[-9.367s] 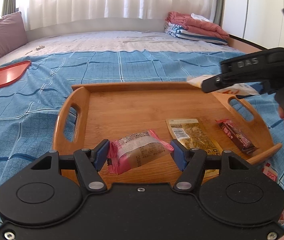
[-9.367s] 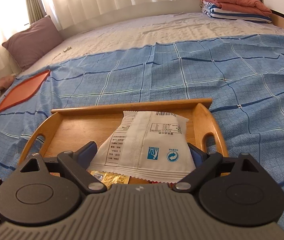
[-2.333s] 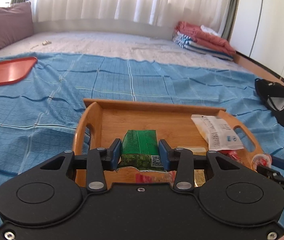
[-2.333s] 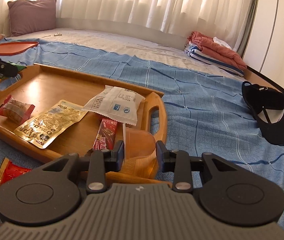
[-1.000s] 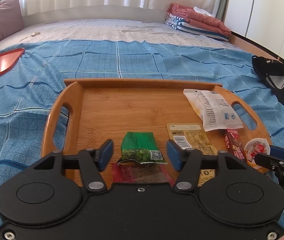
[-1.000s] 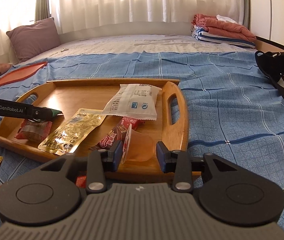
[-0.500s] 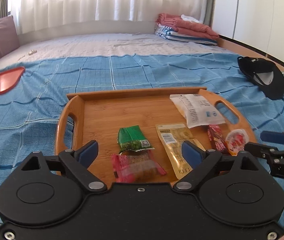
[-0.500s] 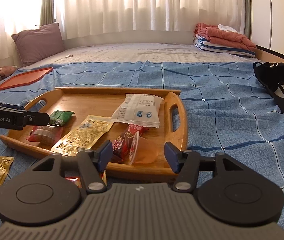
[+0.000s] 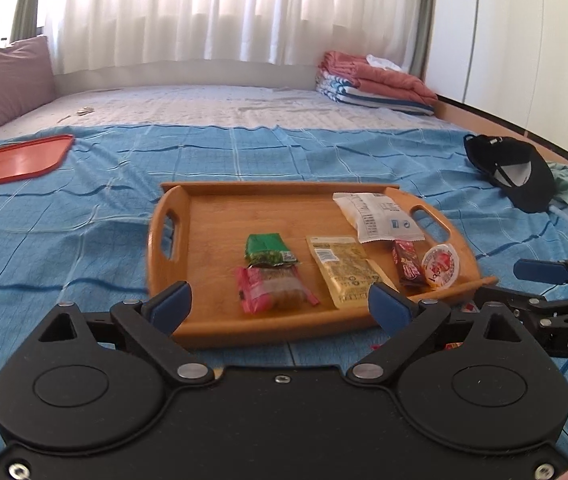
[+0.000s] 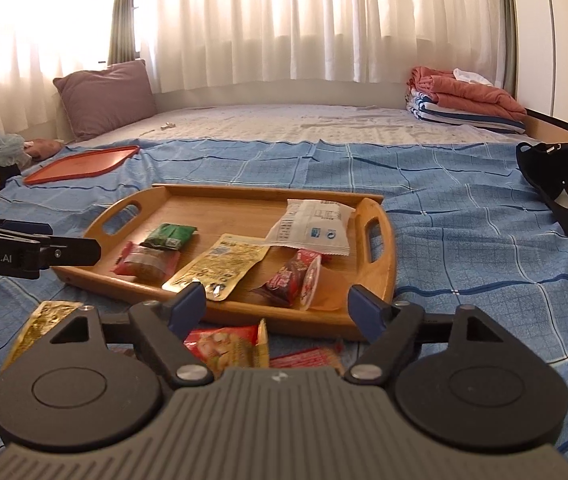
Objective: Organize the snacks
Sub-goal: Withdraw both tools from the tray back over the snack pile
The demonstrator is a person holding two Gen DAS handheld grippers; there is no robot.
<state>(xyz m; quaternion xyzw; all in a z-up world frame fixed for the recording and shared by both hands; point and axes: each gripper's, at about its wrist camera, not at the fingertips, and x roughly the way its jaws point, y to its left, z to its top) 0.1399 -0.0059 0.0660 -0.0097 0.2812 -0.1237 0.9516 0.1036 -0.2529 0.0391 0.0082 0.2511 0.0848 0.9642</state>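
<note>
The left gripper [image 9: 279, 306] was opening, nothing between its fingers; the right gripper [image 10: 277, 306] was opening too, empty. Beyond them the tray [image 9: 211, 216] on the blue sheet [image 9: 83, 200] held six snacks, the jelly cup [image 9: 440, 266] at its near right corner. More packets [image 10: 223, 344] lay beside the tray.

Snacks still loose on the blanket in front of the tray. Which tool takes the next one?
Probably right. The right tool, its jaws opening and empty, sits just above the red snack packet lying on the blue checked blanket before the wooden tray. The left tool, also opening and empty, faces the tray.
</note>
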